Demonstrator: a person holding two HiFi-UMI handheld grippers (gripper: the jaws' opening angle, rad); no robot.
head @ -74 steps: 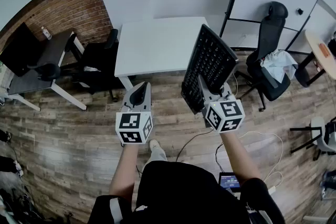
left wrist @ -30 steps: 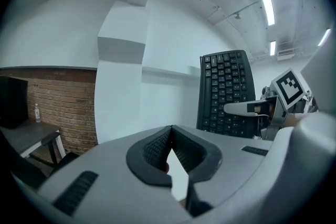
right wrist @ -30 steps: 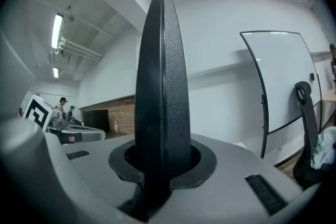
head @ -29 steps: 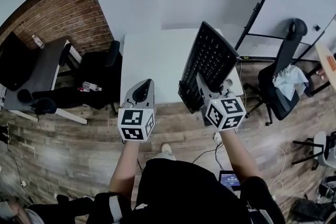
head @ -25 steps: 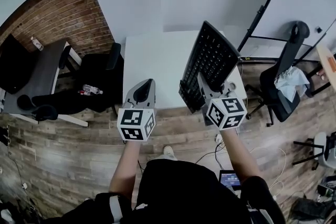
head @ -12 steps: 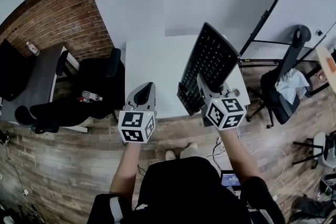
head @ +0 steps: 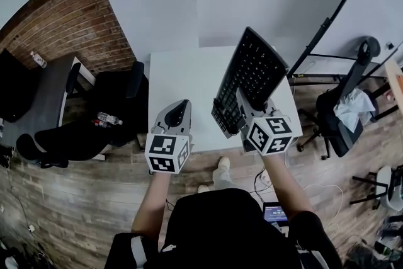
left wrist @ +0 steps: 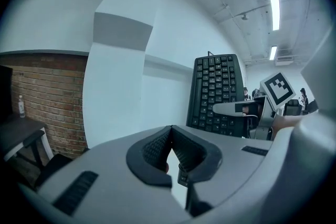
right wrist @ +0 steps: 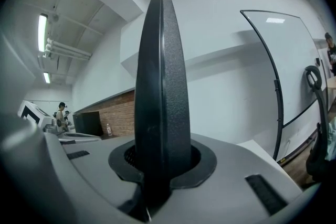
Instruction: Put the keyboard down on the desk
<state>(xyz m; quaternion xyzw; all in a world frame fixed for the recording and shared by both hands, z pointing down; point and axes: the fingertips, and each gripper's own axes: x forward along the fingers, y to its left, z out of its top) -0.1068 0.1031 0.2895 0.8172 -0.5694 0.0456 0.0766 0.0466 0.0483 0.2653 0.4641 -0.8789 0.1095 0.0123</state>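
Note:
A black keyboard (head: pixel 252 77) stands on edge above the right half of the white desk (head: pixel 182 85), tilted away from me. My right gripper (head: pixel 242 111) is shut on its near end; in the right gripper view the keyboard's edge (right wrist: pixel 160 92) rises straight up from between the jaws. My left gripper (head: pixel 177 115) hovers over the desk's front edge, left of the keyboard, shut and holding nothing. In the left gripper view its pads (left wrist: pixel 170 148) meet, with the keyboard (left wrist: pixel 216 93) and the right gripper (left wrist: pixel 247 108) beyond.
A black office chair (head: pixel 123 94) stands left of the desk, another chair (head: pixel 346 116) with a cloth on it at the right. A dark desk (head: pixel 38 91) lies far left by a brick wall (head: pixel 69 16). Cables (head: pixel 264 179) trail on the wooden floor.
The desk has come closer beneath both grippers as I moved forward. The keyboard stays gripped on edge in the right gripper; the left gripper is still shut.

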